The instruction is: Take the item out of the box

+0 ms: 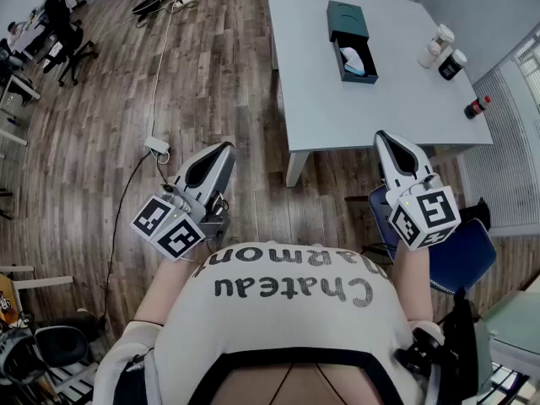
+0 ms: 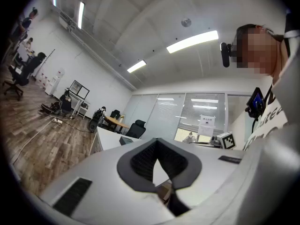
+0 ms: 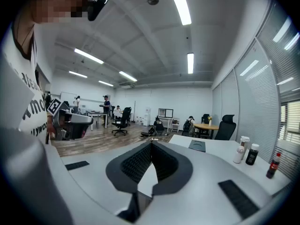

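Though box (image 1: 345,20) lies open | item (image 1: 354,60) indistinct | left gripper (image 1: 226,146), right gripper (image 1: 385,136): jaws together

White table (image 1: 354,112) bears an open box (image 1: 350,40), seemingly two jars (image 1: 452,64), and a bottle (image 1: 477,107).

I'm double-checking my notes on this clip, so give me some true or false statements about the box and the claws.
The drawer of the dark green box is slid open on the white table. True.
The right claw grips the item. False: it is shut on nothing; the item lies in the drawer.
The left claw is wide open. False: it is shut.
A red-capped bottle stands on the table. True.
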